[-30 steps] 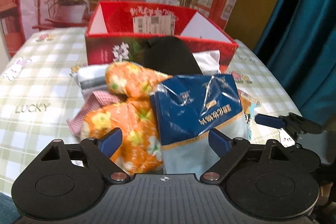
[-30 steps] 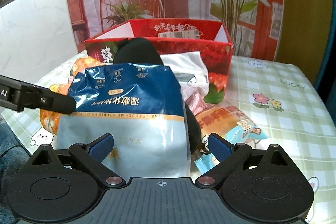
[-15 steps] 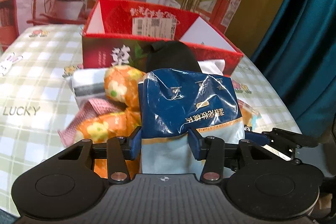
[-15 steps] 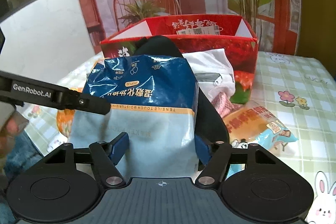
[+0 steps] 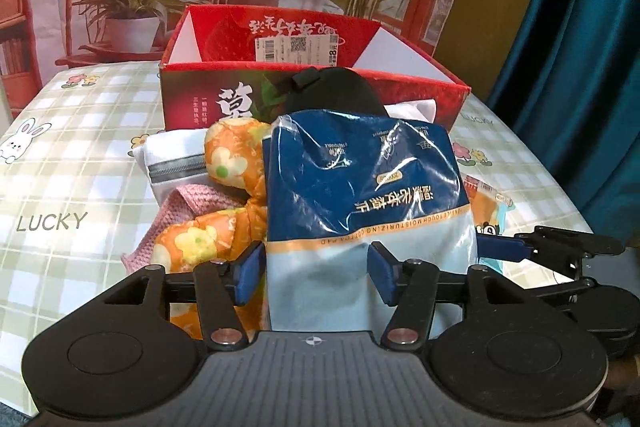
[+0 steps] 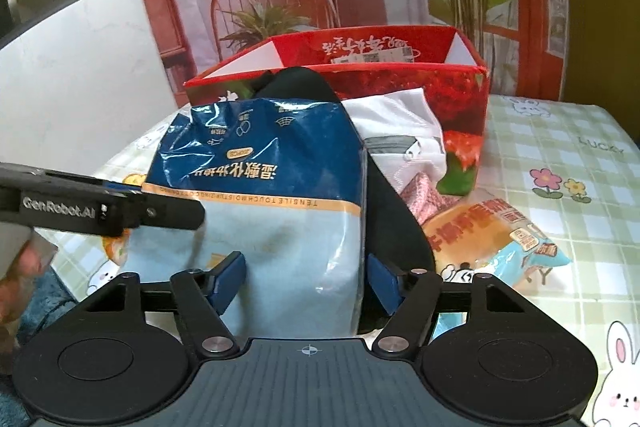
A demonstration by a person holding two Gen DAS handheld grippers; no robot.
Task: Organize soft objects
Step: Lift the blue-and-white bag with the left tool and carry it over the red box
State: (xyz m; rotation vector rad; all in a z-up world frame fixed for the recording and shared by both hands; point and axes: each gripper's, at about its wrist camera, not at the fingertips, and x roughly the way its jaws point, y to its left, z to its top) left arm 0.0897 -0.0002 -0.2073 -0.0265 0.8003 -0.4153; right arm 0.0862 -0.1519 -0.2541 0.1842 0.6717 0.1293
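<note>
A blue and pale-blue plastic pack of cotton pads (image 5: pixel 360 195) stands upright in front of an open red cardboard box (image 5: pixel 200 99). My left gripper (image 5: pixel 316 273) is shut on the pack's lower end. My right gripper (image 6: pixel 306 281) is shut on the same pack (image 6: pixel 272 211) from the other side. An orange flowered plush (image 5: pixel 224 163), a pink knitted cloth (image 5: pixel 188 203), a white zip pouch (image 5: pixel 172 155) and a black soft item (image 5: pixel 332 95) lie behind the pack.
An orange snack packet (image 6: pixel 492 235) lies on the checked tablecloth (image 5: pixel 60 163) right of the pile. White garments (image 6: pixel 400 139) lean on the red box (image 6: pixel 400 79). A teal curtain (image 5: pixel 580 47) hangs at the right. The table's front edge is near.
Both grippers went from open to closed on the blue pack. The pack now stands higher and more upright in front of the box.
</note>
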